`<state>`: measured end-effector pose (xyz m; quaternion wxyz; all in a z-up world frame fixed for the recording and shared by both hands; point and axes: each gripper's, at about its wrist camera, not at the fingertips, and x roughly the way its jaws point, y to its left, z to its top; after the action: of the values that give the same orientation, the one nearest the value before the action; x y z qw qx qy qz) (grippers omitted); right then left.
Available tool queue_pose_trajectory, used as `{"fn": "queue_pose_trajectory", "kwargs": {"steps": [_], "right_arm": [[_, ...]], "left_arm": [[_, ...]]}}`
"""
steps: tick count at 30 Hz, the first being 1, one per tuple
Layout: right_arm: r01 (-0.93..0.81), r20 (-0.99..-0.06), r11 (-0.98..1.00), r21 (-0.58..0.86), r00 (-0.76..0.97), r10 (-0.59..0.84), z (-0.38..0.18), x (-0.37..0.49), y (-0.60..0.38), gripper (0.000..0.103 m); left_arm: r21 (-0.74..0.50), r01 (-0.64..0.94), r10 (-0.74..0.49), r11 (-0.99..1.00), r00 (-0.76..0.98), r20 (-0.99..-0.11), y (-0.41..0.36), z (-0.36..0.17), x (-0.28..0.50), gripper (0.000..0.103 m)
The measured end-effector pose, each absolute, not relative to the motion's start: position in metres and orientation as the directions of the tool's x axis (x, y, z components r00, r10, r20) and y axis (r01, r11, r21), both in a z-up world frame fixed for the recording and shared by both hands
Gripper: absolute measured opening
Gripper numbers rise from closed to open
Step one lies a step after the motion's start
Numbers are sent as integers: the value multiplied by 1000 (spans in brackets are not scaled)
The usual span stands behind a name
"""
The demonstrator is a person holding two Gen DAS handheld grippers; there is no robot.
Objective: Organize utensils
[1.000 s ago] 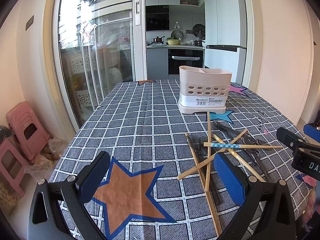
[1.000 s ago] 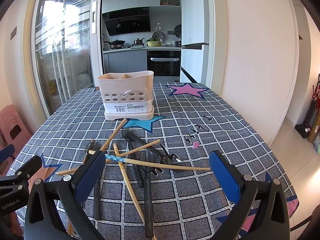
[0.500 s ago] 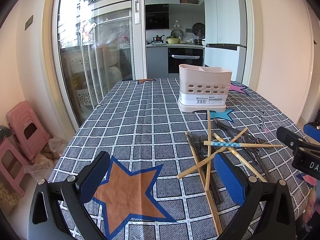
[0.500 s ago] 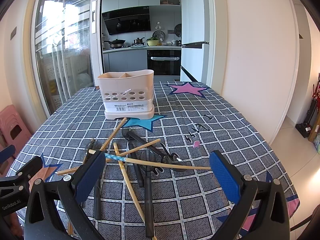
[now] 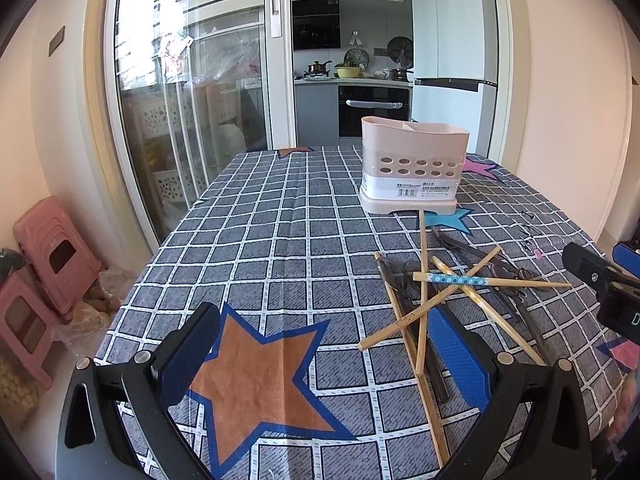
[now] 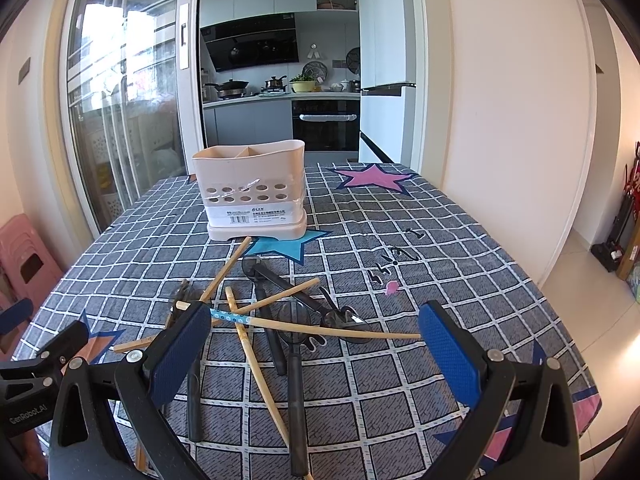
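Left gripper (image 5: 324, 340) has its blue-padded jaws wide apart and holds nothing. It hovers low over the grey checked tablecloth with star patches (image 5: 280, 240). Right gripper (image 6: 314, 344) is the same: jaws spread, empty, hovering at the near edge of the pile.

Change over the last second: practically none. Both views match the earlier pictures, the pile lies in the same pattern, and neither gripper closes or advances. Judgement: the task is at its start, with no pick committed and every utensil still to be sorted.

Counts:
- One cream plastic utensil holder with round holes (image 6: 252, 188). It stands upright at 12 o'clock from the pile. A divider shows at the rim and nothing sticks up above it.
- Five bamboo chopsticks (image 5: 420, 300), counted in the left wrist view. They lie criss-crossed at about 3 o'clock in that view. One is the chopstick with a blue patterned band (image 5: 456, 279), which rests across the top of the others.
- Dark metal utensils with black handles (image 6: 294, 380) lie under and between the chopsticks. At least four are there; overlap blocks an exact count.

In the right wrist view the pile sits dead centre between the pads, just below the holder. The banded chopstick looks like the easiest first grab, since it lies on top.
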<state>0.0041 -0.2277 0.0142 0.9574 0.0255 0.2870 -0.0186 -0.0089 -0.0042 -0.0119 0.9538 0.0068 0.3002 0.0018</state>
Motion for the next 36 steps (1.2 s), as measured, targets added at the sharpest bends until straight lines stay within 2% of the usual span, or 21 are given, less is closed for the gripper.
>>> {"fn": "queue_pose_trajectory", "kwargs": {"steps": [4, 11, 16, 23, 28, 34, 36], "right_arm": [[41, -580, 996, 75, 815, 10, 10, 9, -232, 103], [-8, -698, 995, 100, 713, 76, -4, 26, -231, 103], [-90, -732, 995, 29, 676, 83, -4, 41, -224, 103], [-362, -790, 918, -160, 605, 101, -8, 70, -191, 101], [-479, -824, 851, -216, 557, 105, -17, 89, -174, 80], [-566, -880, 802, -191, 460, 114, -32, 110, -163, 54], [-576, -894, 798, -175, 432, 116, -35, 115, -162, 38]], "left_arm": [[3, 24, -16, 1000, 777, -629, -4, -20, -1, 103], [-60, 28, -61, 998, 712, -699, 9, -23, 20, 103], [-55, 10, -48, 998, 670, -741, 21, -27, 42, 103], [-80, 52, -95, 995, 607, -789, 27, -32, 62, 103], [-111, 75, -134, 991, 576, -807, 27, -32, 73, 103], [-119, 131, -172, 984, 541, -823, 19, -28, 92, 103], [-128, 147, -187, 981, 529, -828, 15, -27, 100, 103]]}}
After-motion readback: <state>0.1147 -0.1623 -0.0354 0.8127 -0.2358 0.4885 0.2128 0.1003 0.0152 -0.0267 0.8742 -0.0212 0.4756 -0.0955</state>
